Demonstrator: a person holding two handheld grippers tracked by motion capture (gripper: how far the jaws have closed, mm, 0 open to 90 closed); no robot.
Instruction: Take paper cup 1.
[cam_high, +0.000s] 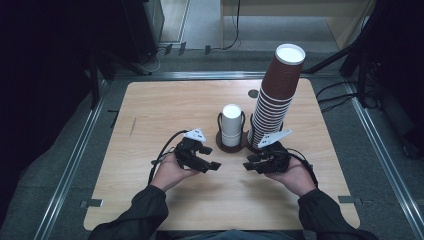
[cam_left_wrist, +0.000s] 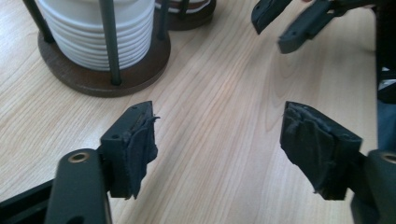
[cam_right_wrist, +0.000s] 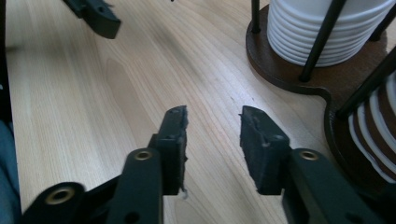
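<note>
A dark wooden cup holder (cam_high: 220, 141) stands mid-table with thin black rods. It carries a short stack of white paper cups (cam_high: 231, 125) and a tall leaning stack of brown paper cups (cam_high: 277, 92). My left gripper (cam_high: 210, 157) lies just left and in front of the holder, open, with bare wood between its jaws (cam_left_wrist: 219, 114). My right gripper (cam_high: 250, 162) faces it from the right, open too, its jaws (cam_right_wrist: 214, 114) closer together and holding nothing. The white cups (cam_left_wrist: 93, 32) (cam_right_wrist: 327, 32) and the holder's base (cam_left_wrist: 130, 77) (cam_right_wrist: 285, 70) sit just beyond both grippers.
The light wooden table (cam_high: 165, 105) has a small dark round spot (cam_high: 253, 93) near its far edge. A metal rail frame (cam_high: 75, 160) runs around the table. Dark stands and cables lie on the floor behind. Each gripper view catches the other gripper (cam_left_wrist: 289, 23) (cam_right_wrist: 98, 16) across the wood.
</note>
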